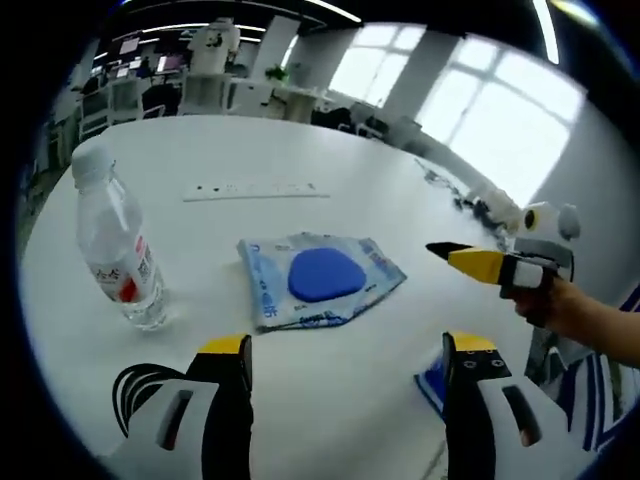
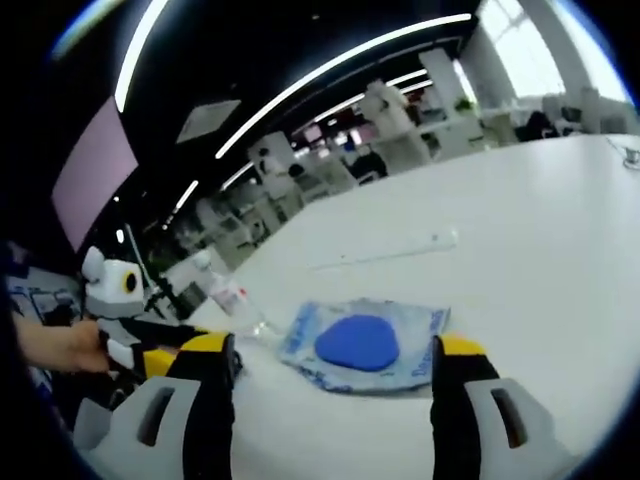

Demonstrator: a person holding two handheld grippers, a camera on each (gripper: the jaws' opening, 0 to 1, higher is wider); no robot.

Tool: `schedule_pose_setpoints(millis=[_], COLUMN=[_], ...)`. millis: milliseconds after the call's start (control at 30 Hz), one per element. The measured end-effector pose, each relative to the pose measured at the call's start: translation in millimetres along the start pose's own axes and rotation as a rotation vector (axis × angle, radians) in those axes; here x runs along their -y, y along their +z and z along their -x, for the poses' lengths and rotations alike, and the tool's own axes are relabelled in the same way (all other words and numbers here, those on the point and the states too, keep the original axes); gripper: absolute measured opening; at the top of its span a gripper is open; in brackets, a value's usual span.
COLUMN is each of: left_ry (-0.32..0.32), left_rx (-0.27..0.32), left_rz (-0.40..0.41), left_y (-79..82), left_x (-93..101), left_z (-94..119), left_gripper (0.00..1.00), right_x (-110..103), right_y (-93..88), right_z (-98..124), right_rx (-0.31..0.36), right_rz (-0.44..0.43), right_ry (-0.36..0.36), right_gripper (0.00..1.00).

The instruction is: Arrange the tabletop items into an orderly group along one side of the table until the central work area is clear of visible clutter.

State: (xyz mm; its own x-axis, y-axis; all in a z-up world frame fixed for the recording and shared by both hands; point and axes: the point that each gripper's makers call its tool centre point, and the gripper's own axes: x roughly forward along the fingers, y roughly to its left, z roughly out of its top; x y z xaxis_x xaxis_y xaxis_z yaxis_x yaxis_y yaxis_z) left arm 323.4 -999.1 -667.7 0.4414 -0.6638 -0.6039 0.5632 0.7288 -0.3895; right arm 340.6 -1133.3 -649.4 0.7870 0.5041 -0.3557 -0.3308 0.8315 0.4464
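Note:
A flat blue-and-white pouch (image 1: pixel 320 275) with a rounded blue shape on it lies on the white table (image 1: pixel 250 150). A clear water bottle (image 1: pixel 120 250) with a red-and-white label stands upright to its left. My left gripper (image 1: pixel 348 345) is open just short of the pouch, with nothing between its jaws. My right gripper (image 1: pixel 470 262) reaches in from the right, its yellow tip beside the pouch. In the right gripper view, the right gripper (image 2: pixel 333 345) is open in front of the pouch (image 2: pixel 360 345). The bottle (image 2: pixel 235 300) and left gripper (image 2: pixel 150 355) are to the left.
A long white power strip (image 1: pixel 255 190) lies flat beyond the pouch, also visible as the strip (image 2: pixel 385 252). A blue item (image 1: pixel 430 385) peeks out by my left gripper's right jaw, and a black cable (image 1: pixel 135 385) loops at lower left. Cables lie at the table's far right edge (image 1: pixel 455 195).

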Motion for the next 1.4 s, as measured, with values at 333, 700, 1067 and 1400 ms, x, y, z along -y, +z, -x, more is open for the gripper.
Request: schedule_pose_setpoints(millis=[333,700,1067,1400], left_ry=[0.046,0.046,0.059,0.033], left_rx=[0.012,0.016,-0.022,-0.065], left_rz=[-0.046,-0.048,-0.021,-0.198], left_y=[1.9,-18.1,-49.6,-58.4], left_x=[11.7,27.7,23.7,36.6], left_z=[25.4,51.7,68.7,75.3], left_gripper=[0.76,0.76,0.76,0.76], right_x=[-16.0,-27.7,-24.6,-39.1], right_y=[4.2,-8.6,-14.3,-33.2], right_z=[27.7,68.7,98.9,107.6], right_rx=[0.012,0.0,0.043,0.009], right_rz=[0.023,0.001,-0.083,-0.094], right_ry=[0.034,0.041,0.025,0.058], right_gripper=[0.78,0.77,0.76,0.72])
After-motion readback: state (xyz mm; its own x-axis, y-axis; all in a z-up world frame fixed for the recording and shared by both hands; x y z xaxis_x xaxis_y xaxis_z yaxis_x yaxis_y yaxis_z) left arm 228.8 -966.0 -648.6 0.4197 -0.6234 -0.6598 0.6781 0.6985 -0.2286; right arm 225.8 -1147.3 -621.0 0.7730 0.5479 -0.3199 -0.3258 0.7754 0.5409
